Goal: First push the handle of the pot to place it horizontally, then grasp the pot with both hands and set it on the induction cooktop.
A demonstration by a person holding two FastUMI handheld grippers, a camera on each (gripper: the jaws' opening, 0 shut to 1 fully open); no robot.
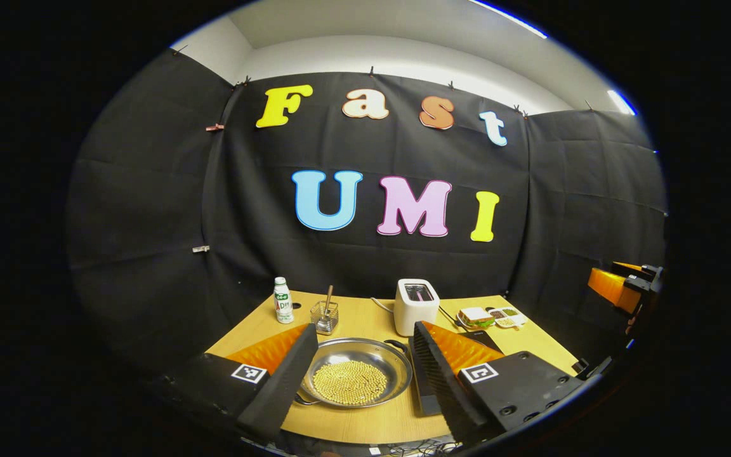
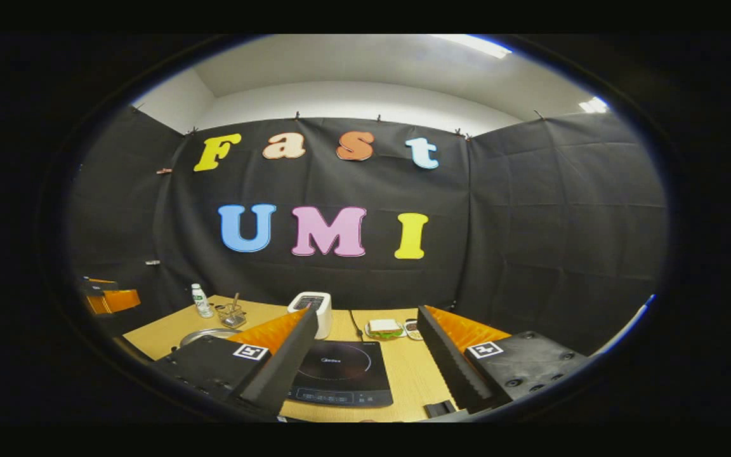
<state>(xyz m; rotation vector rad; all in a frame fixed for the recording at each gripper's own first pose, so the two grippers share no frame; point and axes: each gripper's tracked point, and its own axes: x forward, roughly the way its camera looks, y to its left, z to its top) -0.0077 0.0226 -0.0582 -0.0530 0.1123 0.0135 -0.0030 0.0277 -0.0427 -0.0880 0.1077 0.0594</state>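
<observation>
A shallow steel pot (image 1: 356,371) holding small yellow beads sits on the wooden table (image 1: 372,422), low in the left gripper view. One loop handle (image 1: 397,344) points far right and the other (image 1: 302,400) near left, so they lie on a diagonal. My left gripper (image 1: 362,330) is open above the near table edge, with the pot seen between its fingers and untouched. The black induction cooktop (image 2: 340,374) lies flat between the fingers of my open right gripper (image 2: 368,312), which holds nothing. The pot's rim (image 2: 204,335) shows left of the cooktop.
At the back of the table stand a white toaster (image 1: 416,304), a small bottle (image 1: 283,299) and a wire holder with a utensil (image 1: 325,315). A sandwich (image 1: 474,316) and a divided dish (image 1: 508,316) lie at the back right. The other gripper's orange body (image 1: 622,289) is at the right edge.
</observation>
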